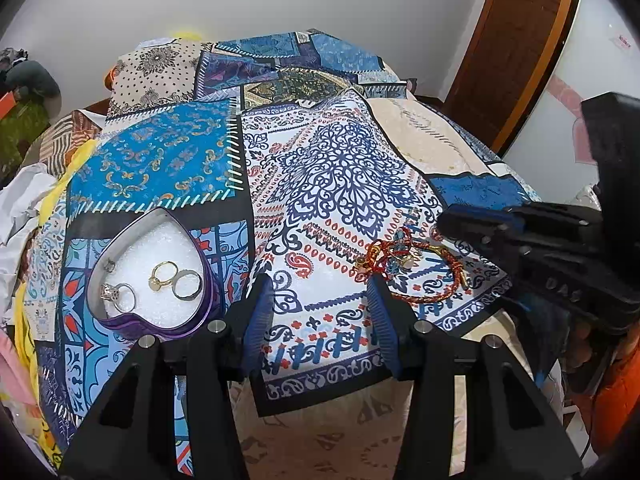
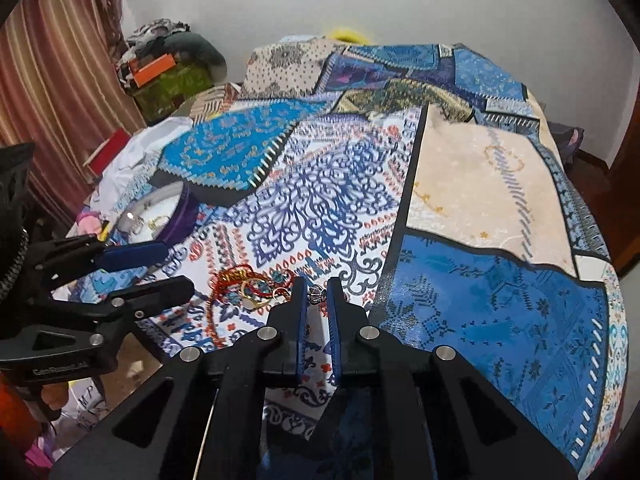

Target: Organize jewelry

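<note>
Seemingly idle, the left gripper (image 1: pixel 320 312) hangs half-open and empty over the patterned cloth (image 1: pixel 344 168), with the heart-shaped box (image 1: pixel 120 312) holding three rings (image 1: pixel 162 280) just to its left, likely kept near as the drop-off, and the tangle of red cord bracelets (image 1: pixel 404 268) ahead to its right, bare cloth between. From the right wrist, the right gripper (image 2: pixel 318 294) has clenched on a small silver ring (image 2: pixel 317 293) at its tips; the bracelets lie just left, the cloth's edge runs below, open cloth ahead.
</note>
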Available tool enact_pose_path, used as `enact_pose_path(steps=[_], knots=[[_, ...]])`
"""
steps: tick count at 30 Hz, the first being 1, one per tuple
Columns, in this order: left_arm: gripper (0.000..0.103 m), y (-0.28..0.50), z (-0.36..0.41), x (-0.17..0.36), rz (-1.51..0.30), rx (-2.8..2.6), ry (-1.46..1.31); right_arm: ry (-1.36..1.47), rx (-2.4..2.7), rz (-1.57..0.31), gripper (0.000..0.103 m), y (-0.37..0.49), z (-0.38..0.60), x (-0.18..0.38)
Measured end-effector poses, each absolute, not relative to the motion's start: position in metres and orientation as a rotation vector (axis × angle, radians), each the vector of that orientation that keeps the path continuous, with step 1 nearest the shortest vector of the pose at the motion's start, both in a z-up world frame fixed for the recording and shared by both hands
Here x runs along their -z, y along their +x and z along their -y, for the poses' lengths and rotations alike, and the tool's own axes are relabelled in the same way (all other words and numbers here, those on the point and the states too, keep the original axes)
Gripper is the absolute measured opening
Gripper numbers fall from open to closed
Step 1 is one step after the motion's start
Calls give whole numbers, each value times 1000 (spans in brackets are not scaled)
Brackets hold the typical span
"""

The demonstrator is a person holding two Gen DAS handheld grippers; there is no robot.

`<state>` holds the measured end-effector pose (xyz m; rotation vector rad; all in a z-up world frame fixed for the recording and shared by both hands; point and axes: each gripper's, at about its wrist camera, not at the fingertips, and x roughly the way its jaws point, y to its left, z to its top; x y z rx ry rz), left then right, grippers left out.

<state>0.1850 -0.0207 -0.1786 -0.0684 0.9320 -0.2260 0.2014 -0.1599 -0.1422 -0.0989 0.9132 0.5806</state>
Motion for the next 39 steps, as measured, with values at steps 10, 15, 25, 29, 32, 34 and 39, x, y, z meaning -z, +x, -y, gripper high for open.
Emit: enact_pose_path(steps=[10,15,25,29,32,34,39], knots=[[48,176,29,171,-922,255,-92,-64,-547,-806,9,191,175,105],[44,177,40,174,-942,283,-112,-62,-509,-792,9,189,185,104],[20,190,49,180,-974,283,-116,-43,-495,-813,9,189,198,115],[20,192,57,170,-948,312,-95,-32,-498,-818,9,190,202,118],[20,193,67,166,-937,340,-64,-26,-501,-822,9,191,204,120],[20,196,74,169,-943,349,-47,-21,-502,-825,9,192,205,121],[18,205,81,180,-960,324,-21,-15,-507,-831,9,192,206,123]])
